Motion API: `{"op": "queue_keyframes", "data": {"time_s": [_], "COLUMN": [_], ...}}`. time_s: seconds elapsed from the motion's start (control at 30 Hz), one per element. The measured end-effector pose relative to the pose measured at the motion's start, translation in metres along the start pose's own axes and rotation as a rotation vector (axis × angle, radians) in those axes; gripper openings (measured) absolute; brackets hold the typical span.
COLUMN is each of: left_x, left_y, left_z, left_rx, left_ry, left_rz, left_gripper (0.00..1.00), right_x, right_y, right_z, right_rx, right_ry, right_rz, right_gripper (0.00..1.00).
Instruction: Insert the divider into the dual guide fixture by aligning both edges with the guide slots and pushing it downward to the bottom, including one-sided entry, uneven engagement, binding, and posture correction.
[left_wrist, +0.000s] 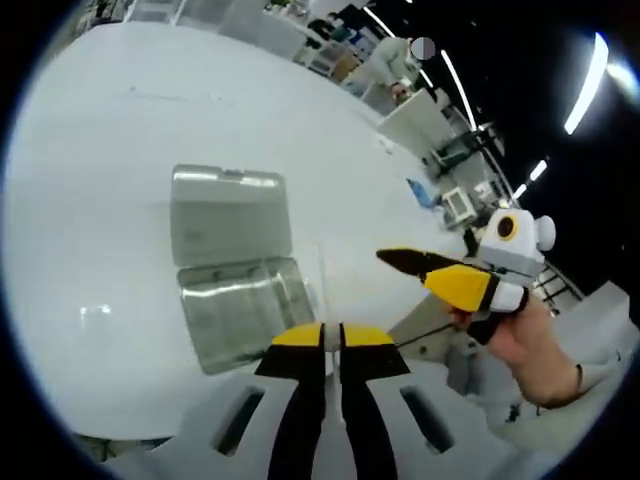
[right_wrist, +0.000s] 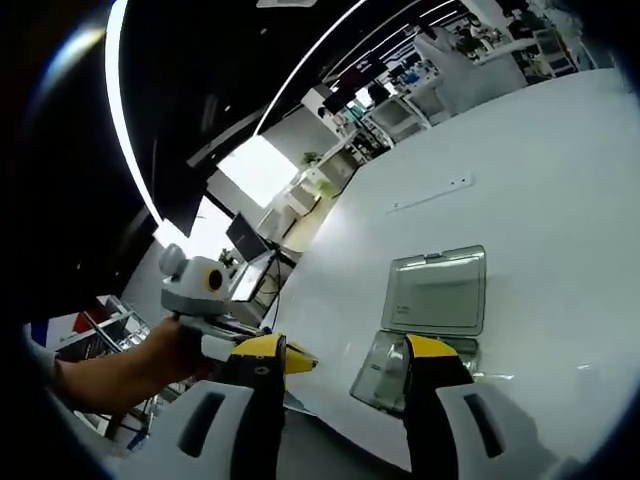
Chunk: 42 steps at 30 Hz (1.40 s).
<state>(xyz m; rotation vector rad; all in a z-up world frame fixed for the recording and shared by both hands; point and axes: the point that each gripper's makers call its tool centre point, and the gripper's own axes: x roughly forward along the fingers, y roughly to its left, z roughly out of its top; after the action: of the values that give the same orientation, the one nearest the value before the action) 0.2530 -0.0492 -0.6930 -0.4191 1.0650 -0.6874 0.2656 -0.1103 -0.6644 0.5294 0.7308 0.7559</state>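
Note:
A clear plastic box lies open on the white table (left_wrist: 100, 150). Its base, the guide fixture (left_wrist: 240, 312), is nearer me and its flat lid (left_wrist: 230, 212) is folded back beyond it. My left gripper (left_wrist: 333, 337) hovers just above the base's near right corner. Its jaws are shut on a thin clear divider (left_wrist: 324, 285), which shows faintly edge-on rising from them. The right gripper (left_wrist: 405, 262), held in a hand (left_wrist: 525, 345), hangs to the right of the box. In the right gripper view my right gripper (right_wrist: 345, 350) is open and holds nothing, with the fixture (right_wrist: 385, 370) and lid (right_wrist: 437, 290) beyond it and the left gripper (right_wrist: 290, 358) at the left.
The table (right_wrist: 560, 180) stretches wide and bare around the box, with its near edge just under both grippers. Beyond its far edge stand desks and shelves (left_wrist: 450, 180) and a person (left_wrist: 395, 60). Bright ceiling strips (right_wrist: 115, 130) hang overhead.

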Motion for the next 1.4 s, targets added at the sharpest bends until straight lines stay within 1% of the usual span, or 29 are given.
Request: {"op": "queue_keyframes", "data": {"time_s": [0.1,0.37,0.43,0.47,0.53,0.57,0.67,0.7,0.73,0.77,0.83,0.87,0.93,1.0,1.17,1.4], "left_x": [-0.001,0.004,0.006,0.006,0.007,0.008,0.010,0.012,0.013,0.014,0.017,0.018,0.020,0.022,0.025,0.029], "left_y": [0.003,0.020,0.024,0.026,0.031,0.034,0.037,0.037,0.039,0.040,0.040,0.042,0.044,0.044,0.053,0.058], "left_z": [0.001,0.003,0.003,0.003,0.003,0.003,0.002,0.001,-0.001,-0.001,-0.002,-0.003,-0.004,-0.006,-0.012,-0.018], "left_rx": [0.006,0.009,0.002,0.000,-0.008,-0.015,-0.027,-0.030,-0.029,-0.026,-0.031,-0.031,-0.030,-0.034,-0.032,-0.046], "left_ry": [0.015,0.078,0.091,0.098,0.115,0.127,0.148,0.160,0.177,0.184,0.199,0.212,0.218,0.231,0.263,0.292], "left_rz": [0.027,0.124,0.145,0.158,0.182,0.193,0.222,0.232,0.249,0.257,0.270,0.286,0.303,0.316,0.381,0.424], "left_gripper": [0.00,0.00,0.01,0.01,0.01,0.01,0.01,0.01,0.01,0.01,0.01,0.01,0.01,0.01,0.01,0.01], "right_x": [-0.002,-0.007,-0.007,-0.007,-0.008,-0.008,-0.010,-0.010,-0.010,-0.010,-0.009,-0.009,-0.009,-0.009,-0.010,-0.011], "right_y": [0.000,0.002,0.003,0.002,0.002,0.002,0.003,0.002,0.002,0.003,0.004,0.006,0.009,0.014,0.023,0.027], "right_z": [-0.002,-0.008,-0.009,-0.009,-0.013,-0.013,-0.016,-0.017,-0.018,-0.020,-0.022,-0.022,-0.024,-0.024,-0.026,-0.033], "right_rx": [-0.011,-0.087,-0.129,-0.171,-0.198,-0.248,-0.302,-0.335,-0.343,-0.371,-0.391,-0.424,-0.469,-0.489,-0.565,-0.631], "right_ry": [-0.002,-0.010,-0.011,-0.013,-0.005,-0.009,-0.011,-0.010,-0.007,-0.007,-0.004,-0.003,-0.001,-0.008,-0.019,-0.006], "right_rz": [0.005,0.026,0.029,0.034,0.034,0.039,0.050,0.046,0.047,0.051,0.057,0.066,0.072,0.087,0.117,0.144], "right_gripper": [0.43,0.46,0.47,0.48,0.48,0.49,0.51,0.51,0.52,0.53,0.54,0.55,0.55,0.57,0.59,0.63]}}
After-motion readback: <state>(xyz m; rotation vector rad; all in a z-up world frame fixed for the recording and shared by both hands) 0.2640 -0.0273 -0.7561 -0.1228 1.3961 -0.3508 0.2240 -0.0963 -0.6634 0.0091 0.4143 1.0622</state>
